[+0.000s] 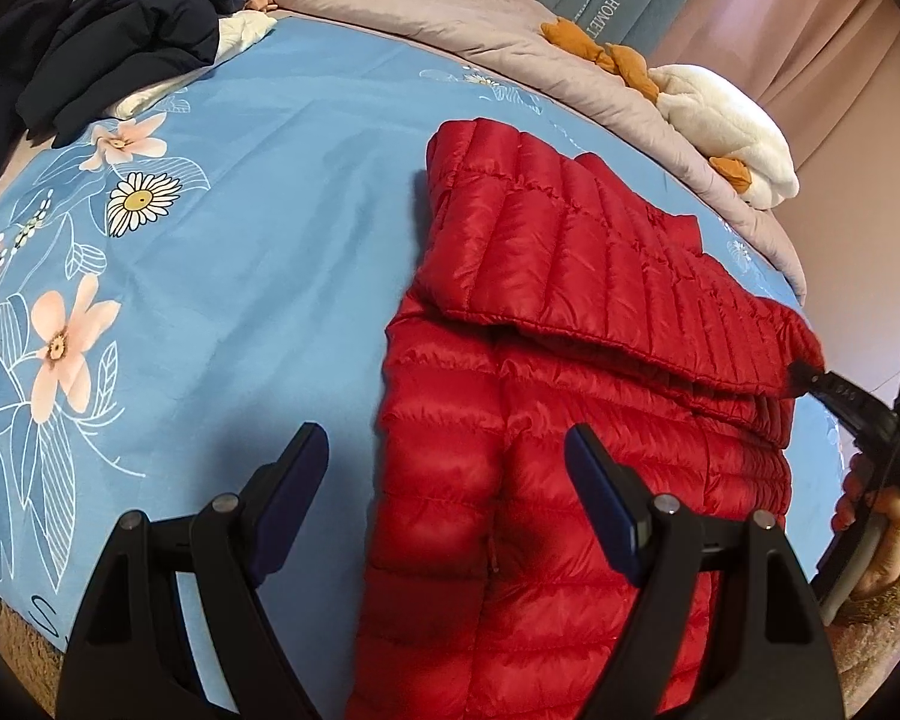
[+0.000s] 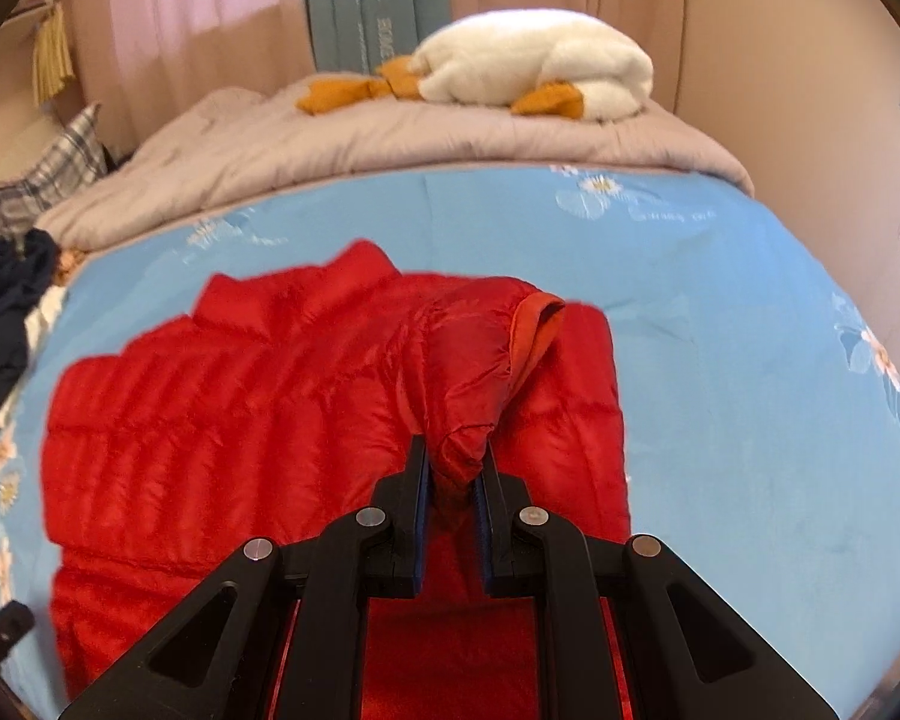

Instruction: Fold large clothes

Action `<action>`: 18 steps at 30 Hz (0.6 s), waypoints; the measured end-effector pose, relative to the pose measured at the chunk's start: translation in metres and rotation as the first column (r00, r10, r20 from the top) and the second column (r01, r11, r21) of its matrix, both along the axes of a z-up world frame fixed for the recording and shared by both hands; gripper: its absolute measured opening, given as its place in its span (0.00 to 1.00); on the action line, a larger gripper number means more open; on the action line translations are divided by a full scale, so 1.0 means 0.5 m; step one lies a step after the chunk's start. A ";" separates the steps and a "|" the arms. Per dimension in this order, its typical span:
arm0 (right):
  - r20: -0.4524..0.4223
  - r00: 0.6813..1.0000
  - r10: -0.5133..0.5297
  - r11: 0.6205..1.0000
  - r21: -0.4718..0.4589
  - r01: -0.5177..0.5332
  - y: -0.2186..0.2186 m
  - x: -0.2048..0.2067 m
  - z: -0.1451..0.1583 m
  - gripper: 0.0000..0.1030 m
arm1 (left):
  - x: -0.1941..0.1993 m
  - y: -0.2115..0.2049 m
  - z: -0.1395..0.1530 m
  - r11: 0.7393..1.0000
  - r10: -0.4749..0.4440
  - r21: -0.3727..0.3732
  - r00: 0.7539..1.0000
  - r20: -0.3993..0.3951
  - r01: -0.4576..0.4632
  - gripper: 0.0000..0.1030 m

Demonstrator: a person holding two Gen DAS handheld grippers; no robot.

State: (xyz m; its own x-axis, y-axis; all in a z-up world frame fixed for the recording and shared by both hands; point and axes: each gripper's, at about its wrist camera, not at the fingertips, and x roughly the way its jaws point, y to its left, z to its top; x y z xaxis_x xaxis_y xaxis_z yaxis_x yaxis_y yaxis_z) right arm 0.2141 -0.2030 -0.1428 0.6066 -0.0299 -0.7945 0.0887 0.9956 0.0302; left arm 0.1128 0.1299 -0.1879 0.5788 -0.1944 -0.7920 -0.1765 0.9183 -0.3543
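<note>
A red quilted puffer jacket (image 1: 570,372) lies on the blue flowered bed sheet (image 1: 258,210). One sleeve is folded across its upper body. My left gripper (image 1: 444,468) hovers open above the jacket's lower left part, with nothing between its fingers. My right gripper (image 2: 455,468) is shut on the red sleeve (image 2: 480,372) close to its cuff, and the orange lining shows at the cuff opening. In the left wrist view the right gripper (image 1: 810,381) pinches the sleeve end at the jacket's right edge, and a hand (image 1: 870,498) holds it.
A pile of dark navy clothes (image 1: 120,30) lies at the bed's far left. A grey quilt (image 2: 390,138) is bunched along the far side, with a white and orange plush toy (image 2: 522,66) on it. Pink curtains hang behind. A plaid pillow (image 2: 60,168) sits far left.
</note>
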 end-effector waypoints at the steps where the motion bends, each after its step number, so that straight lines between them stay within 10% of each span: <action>1: -0.011 1.000 -0.004 1.000 0.003 0.004 -0.003 0.002 -0.007 0.13 | 0.000 0.000 0.000 1.000 -0.001 0.001 1.000 0.000 0.001 0.79; 18: -0.088 0.996 -0.031 0.999 0.007 0.032 -0.026 0.013 -0.057 0.13 | -0.014 -0.009 0.011 1.000 -0.005 0.018 1.000 0.007 0.005 0.79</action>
